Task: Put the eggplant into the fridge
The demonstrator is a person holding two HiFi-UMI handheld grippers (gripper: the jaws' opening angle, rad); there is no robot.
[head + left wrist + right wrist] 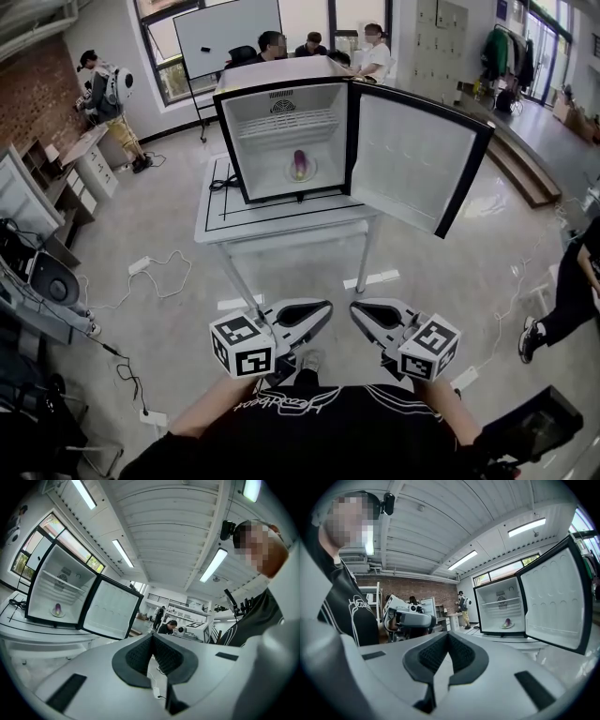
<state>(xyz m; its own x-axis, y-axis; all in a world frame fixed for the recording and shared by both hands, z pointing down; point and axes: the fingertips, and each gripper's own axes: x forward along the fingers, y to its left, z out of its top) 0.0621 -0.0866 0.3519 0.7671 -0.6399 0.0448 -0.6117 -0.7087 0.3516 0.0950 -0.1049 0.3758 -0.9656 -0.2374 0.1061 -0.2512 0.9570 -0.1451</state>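
A small fridge (pixel 281 103) stands on a white table (pixel 281 223), its door (pixel 412 159) swung wide open to the right. On the fridge floor a purple eggplant (pixel 299 163) lies on a small plate. Both grippers hang low, close to the person's body and far from the fridge. My left gripper (pixel 327 308) and right gripper (pixel 355 310) point at each other, tips a little apart. Both are shut and hold nothing. The left gripper view shows its shut jaws (pixel 152 639) and the eggplant (pixel 57 608) far off. So does the right gripper view, with the gripper (pixel 447 639) and the eggplant (pixel 507 622).
Cables and a power strip (pixel 139 265) lie on the floor left of the table. Desks and equipment (pixel 42 272) line the left side. Several people stand or sit behind the fridge by a whiteboard (pixel 228 33). Another person's leg (pixel 562 300) is at the right edge.
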